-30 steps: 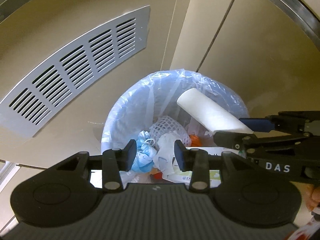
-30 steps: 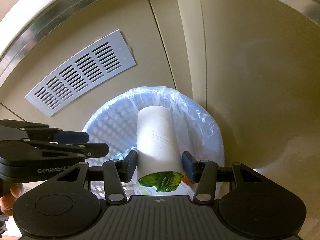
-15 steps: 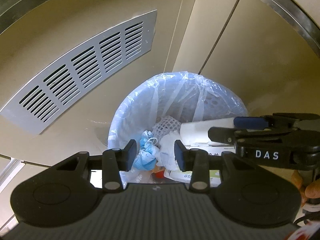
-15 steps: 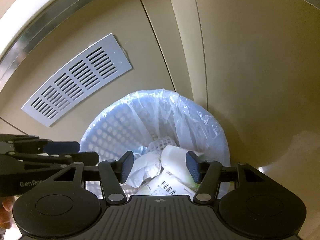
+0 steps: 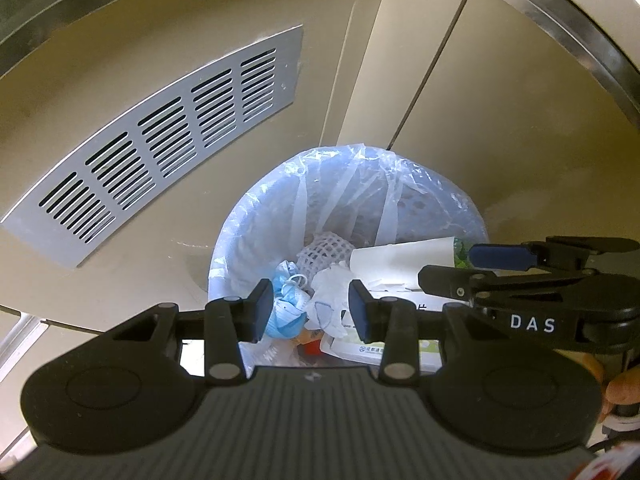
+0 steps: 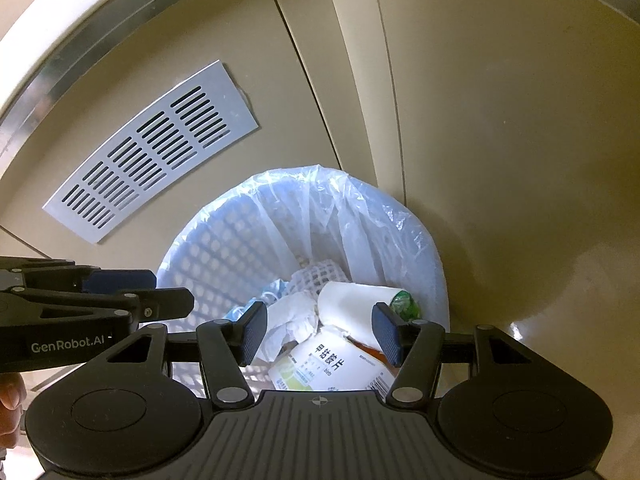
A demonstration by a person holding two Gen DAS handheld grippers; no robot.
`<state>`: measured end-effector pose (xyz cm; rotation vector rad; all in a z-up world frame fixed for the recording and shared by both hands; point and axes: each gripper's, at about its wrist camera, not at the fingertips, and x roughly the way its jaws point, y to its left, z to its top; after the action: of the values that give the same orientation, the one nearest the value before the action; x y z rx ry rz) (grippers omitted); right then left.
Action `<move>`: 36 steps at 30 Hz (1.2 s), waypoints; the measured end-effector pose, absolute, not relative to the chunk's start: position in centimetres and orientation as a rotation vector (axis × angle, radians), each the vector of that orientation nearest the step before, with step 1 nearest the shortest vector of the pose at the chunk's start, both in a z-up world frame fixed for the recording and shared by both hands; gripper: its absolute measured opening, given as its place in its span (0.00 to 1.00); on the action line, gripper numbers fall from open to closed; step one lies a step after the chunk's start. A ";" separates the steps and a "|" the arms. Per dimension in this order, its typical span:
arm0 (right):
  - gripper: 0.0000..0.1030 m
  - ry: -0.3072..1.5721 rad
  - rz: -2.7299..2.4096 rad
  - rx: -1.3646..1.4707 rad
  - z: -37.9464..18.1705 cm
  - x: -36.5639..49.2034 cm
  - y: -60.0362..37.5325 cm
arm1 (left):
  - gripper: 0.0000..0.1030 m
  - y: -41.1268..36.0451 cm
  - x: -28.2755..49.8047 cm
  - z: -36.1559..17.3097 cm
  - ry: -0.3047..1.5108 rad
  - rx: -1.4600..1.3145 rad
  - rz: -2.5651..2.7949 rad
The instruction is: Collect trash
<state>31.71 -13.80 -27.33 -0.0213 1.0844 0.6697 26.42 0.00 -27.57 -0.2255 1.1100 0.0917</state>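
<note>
A round mesh bin lined with a pale blue plastic bag (image 5: 404,184) (image 6: 360,216) stands on the floor below both grippers. Inside it lies a white paper cup (image 5: 400,260) (image 6: 352,300) on its side, with green wrapping (image 6: 404,304) in its mouth. Around the cup are white foam netting (image 5: 326,250), crumpled tissue (image 6: 292,316), a blue face mask (image 5: 286,312) and a white medicine box (image 6: 332,364). My right gripper (image 6: 320,332) hangs open above the trash with nothing between its fingers. My left gripper (image 5: 310,310) is also open and holds nothing.
Beige cabinet panels rise behind the bin, with a grey slotted vent plate (image 5: 160,136) (image 6: 156,148) at the left. A metal strip (image 6: 100,24) runs along the top edge. Each gripper's side shows in the other's view.
The right gripper let go of the paper cup, which dropped into the bin and now lies on its side. The left gripper kept still.
</note>
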 end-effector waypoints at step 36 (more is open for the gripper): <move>0.59 0.843 0.455 0.180 -9.3 12.6 -18.3 | 0.43 -0.6 12.3 -8.9 0.890 -0.158 -0.038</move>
<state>12.62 -18.31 -9.33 0.1797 0.8425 0.4550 12.27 -0.56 -8.92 -0.1585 0.8904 -0.0382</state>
